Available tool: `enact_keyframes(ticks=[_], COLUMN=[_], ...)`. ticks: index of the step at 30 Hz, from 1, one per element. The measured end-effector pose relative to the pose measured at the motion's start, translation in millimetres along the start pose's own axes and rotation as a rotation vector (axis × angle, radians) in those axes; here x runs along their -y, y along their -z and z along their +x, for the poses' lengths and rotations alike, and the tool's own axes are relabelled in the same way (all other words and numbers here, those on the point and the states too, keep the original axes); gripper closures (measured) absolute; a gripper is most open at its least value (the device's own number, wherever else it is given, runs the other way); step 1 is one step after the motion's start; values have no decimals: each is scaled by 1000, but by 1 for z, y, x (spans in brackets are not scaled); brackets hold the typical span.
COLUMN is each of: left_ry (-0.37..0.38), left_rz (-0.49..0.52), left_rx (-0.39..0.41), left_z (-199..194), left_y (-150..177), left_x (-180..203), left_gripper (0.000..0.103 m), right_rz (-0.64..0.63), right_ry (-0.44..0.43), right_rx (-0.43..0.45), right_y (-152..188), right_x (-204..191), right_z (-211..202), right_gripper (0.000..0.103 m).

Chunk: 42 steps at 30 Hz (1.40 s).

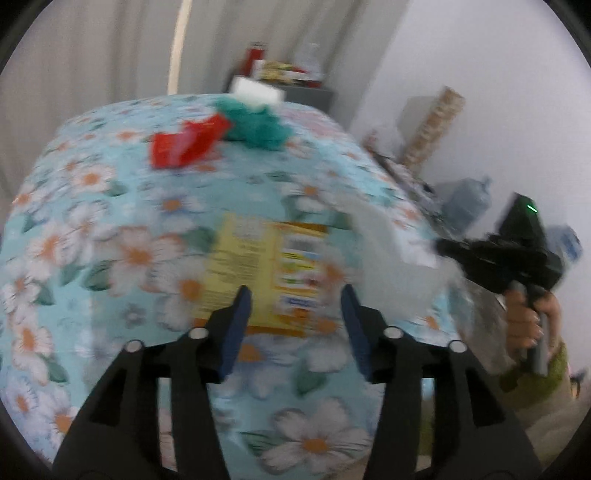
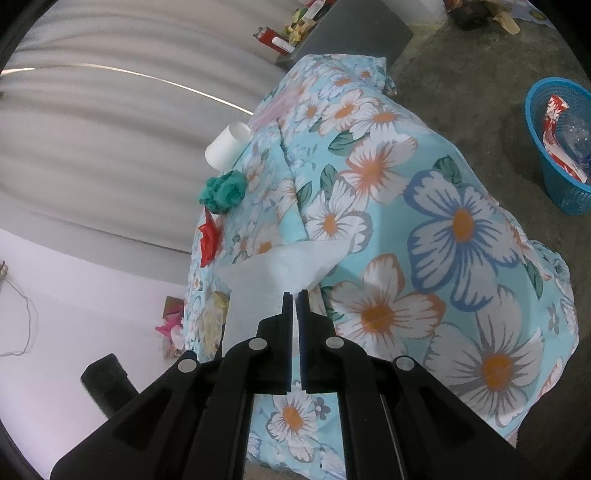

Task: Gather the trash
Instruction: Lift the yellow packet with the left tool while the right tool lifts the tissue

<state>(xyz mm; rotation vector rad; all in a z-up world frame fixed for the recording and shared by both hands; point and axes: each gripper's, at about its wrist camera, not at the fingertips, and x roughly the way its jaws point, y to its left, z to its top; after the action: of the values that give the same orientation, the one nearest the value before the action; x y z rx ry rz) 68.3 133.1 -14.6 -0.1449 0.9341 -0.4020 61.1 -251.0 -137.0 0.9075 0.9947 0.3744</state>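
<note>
A flat yellow wrapper lies on the flowered tablecloth, and my left gripper hangs open just over its near edge without pressing it. Farther back are a red wrapper, a crumpled green wad and a white cup. My right gripper is shut on a thin translucent white sheet at the table's edge. From the left wrist view this gripper and the sheet show at the right. The left wrist picture is blurred.
A blue plastic basket with wrappers and a clear bottle in it stands on the concrete floor to the right of the table. A grey cabinet with clutter stands behind the table. A hand holds the right gripper's handle.
</note>
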Motion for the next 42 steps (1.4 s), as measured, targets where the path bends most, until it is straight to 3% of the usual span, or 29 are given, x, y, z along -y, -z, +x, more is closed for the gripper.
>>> enact_keyframes(ticks=[3,7,16,18,24,26,27,30,35,42], left_ry=[-33,-18,211,189,-53,-84,-96,-111,-154,-146], left_rz=[-99,-197,-246,-227,-2,26,32,55,112,110], left_rx=[-22,-34,-27,-38,-41,-30,-28,-7,58,162], left_z=[5,14,31,34,37,34,33,27,13,-15], left_y=[-1,2,1,1,4,4,4,3,-2,-20], left_x=[-23,-50,-59,-56,-26,-24,-23,-22,-10,0], left_gripper=[44,42,43,51,74,82,90,95,99,103], right_rz=[-5,-8,-16,-16,-17,-22,-27,-45,-80,-132], right_ry=[2,10,20,21,17,14,11,8,-14,-40], right_rx=[1,-3,-13,-15,-16,-15,-12,1,32,96], right_y=[1,1,1,1,1,1,1,1,1,-1], right_x=[-2,-3,-6,-6,-7,-9,-11,-17,-29,-48], right_z=[-1,1,5,7,9,8,7,3,-10,-38], right_gripper=[100,100,100,100,100,100,100,100,100,100])
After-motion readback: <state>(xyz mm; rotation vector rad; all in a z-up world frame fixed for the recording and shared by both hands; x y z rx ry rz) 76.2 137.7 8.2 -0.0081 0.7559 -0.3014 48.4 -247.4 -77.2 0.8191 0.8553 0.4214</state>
